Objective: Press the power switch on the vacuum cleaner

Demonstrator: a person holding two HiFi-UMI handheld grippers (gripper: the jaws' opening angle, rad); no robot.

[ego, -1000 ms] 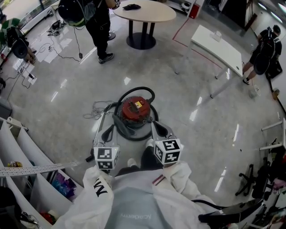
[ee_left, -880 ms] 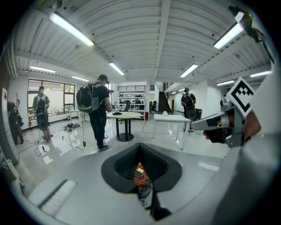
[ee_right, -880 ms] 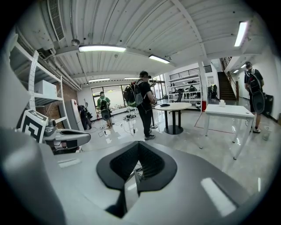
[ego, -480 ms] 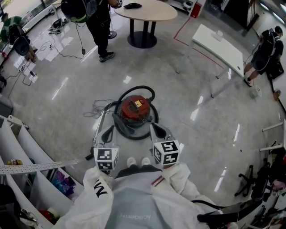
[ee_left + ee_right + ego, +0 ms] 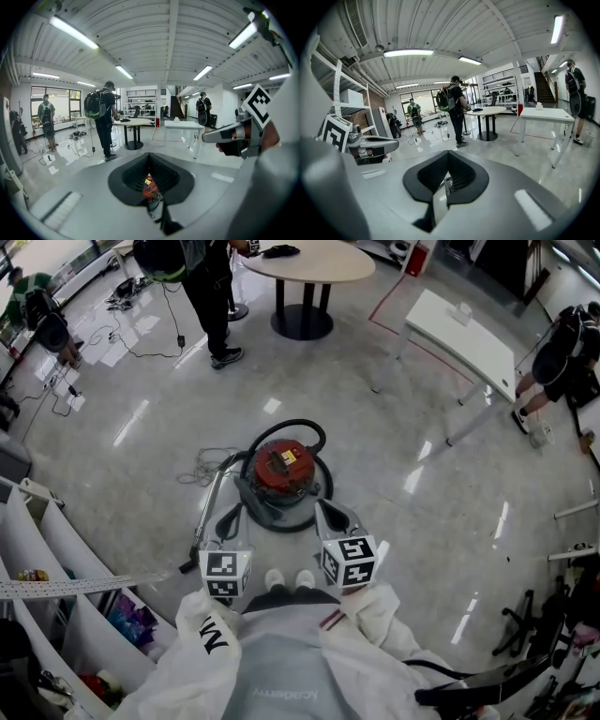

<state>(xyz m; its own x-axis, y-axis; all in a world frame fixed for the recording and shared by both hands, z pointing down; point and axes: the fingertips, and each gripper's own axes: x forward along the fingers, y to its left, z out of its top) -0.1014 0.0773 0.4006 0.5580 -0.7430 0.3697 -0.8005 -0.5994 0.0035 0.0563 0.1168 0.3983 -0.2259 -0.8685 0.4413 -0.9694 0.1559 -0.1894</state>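
1. The vacuum [image 5: 279,474] is seen standing on the floor [image 5: 159,465], just ahead of the person's shoes [image 5: 288,578]. It has a red top and a grey body, and a black hose [image 5: 286,427] is looped round it.
2. A yellow label [image 5: 289,457] is seen on the red top. The power switch cannot be picked out with certainty at this size.
3. The left hand-held gripper [image 5: 227,524] is held at the vacuum's near left. In its own view the jaws are pressed together with only a thin slit left, and nothing is gripped. A sliver of the red vacuum [image 5: 148,188] is seen through that slit.
4. The right hand-held gripper [image 5: 333,517] is held at the vacuum's near right. Its jaws are likewise closed on nothing, with only floor showing through the slit.
5. Neither gripper is seen on the red top; both seem to be held apart from the vacuum.
6. A metal wand [image 5: 210,507] is laid slanting beside the left gripper.
7. Farther off, a round table [image 5: 305,261] and a white table [image 5: 459,334] are seen, with a person [image 5: 202,287] standing near the round one.
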